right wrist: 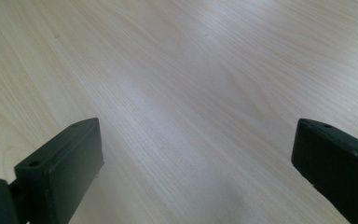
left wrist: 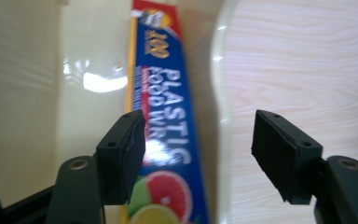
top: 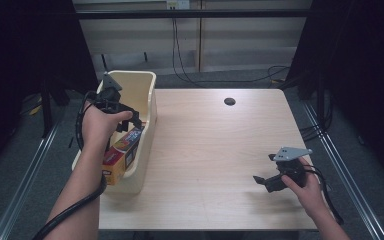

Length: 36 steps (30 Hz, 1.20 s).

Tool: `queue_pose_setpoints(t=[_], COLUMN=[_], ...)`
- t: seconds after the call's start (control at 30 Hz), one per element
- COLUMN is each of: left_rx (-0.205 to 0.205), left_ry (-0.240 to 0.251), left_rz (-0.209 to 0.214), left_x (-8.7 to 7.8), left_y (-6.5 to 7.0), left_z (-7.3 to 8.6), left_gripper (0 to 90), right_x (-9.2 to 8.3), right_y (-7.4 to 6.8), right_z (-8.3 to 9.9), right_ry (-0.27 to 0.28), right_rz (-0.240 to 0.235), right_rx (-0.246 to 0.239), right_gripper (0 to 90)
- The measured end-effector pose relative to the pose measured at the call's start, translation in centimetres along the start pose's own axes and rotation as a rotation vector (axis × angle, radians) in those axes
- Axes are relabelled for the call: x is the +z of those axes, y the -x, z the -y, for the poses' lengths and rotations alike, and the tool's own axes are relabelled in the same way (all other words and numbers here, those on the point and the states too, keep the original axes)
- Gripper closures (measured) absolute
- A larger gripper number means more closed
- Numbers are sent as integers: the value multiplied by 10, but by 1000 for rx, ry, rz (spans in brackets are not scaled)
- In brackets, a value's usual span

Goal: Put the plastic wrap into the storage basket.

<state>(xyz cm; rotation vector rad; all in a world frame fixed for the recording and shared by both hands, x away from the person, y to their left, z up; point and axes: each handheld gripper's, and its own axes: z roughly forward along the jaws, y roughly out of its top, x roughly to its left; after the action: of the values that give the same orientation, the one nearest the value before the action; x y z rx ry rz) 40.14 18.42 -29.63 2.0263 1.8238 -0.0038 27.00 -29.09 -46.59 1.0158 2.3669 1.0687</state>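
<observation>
A long blue, red and yellow box of plastic food wrap (top: pixel 123 151) lies slanted in a cream plastic tub (top: pixel 149 89) at the table's left edge. My left gripper (top: pixel 136 121) hovers over the tub's right wall, just above the box. In the left gripper view its jaws (left wrist: pixel 198 149) stand apart; the box (left wrist: pixel 168 88) lies beneath, closer to the left jaw, and neither pad presses on it. My right gripper (top: pixel 261 181) rests low near the table's front right. Its jaws (right wrist: pixel 198 163) are wide open over bare wood.
The light wooden table (top: pixel 220 145) has a small dark round hole (top: pixel 229 101) near its back edge. The tub's rim (left wrist: pixel 221 93) runs between my left jaws. Black cables (top: pixel 280 70) lie on the floor behind the table, and metal rails run along both sides.
</observation>
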Motion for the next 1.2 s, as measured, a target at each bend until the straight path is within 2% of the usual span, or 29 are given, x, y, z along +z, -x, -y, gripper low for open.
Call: queue_pose_setpoints(t=[0.03, 0.2, 0.27, 0.4, 0.73, 1.13, 1.2], left_rx=[-1, 49, 52, 101, 155, 207, 206], left_ry=[5, 32, 43, 73, 100, 71, 74], left_rz=[10, 51, 68, 90, 142, 182, 195], left_x=[0, 3, 5, 8, 21, 40, 43], left_y=[3, 17, 23, 31, 53, 73, 77], left_z=[-1, -4, -4, -5, -5, 0, 1], left_gripper=[326, 269, 240, 192, 157, 146, 145], right_x=[0, 0, -1, -1, -2, -1, -1], right_y=[0, 1, 1, 1, 1, 0, 0], right_z=[0, 0, 0, 0, 0, 0, 1], right_ry=[1, 3, 2, 0, 5, 2, 2], right_rz=[-2, 4, 7, 5, -4, 0, 0], right_rx=[0, -1, 4, 3, -2, -5, -5], right_gripper=[21, 21, 21, 21, 21, 21, 21])
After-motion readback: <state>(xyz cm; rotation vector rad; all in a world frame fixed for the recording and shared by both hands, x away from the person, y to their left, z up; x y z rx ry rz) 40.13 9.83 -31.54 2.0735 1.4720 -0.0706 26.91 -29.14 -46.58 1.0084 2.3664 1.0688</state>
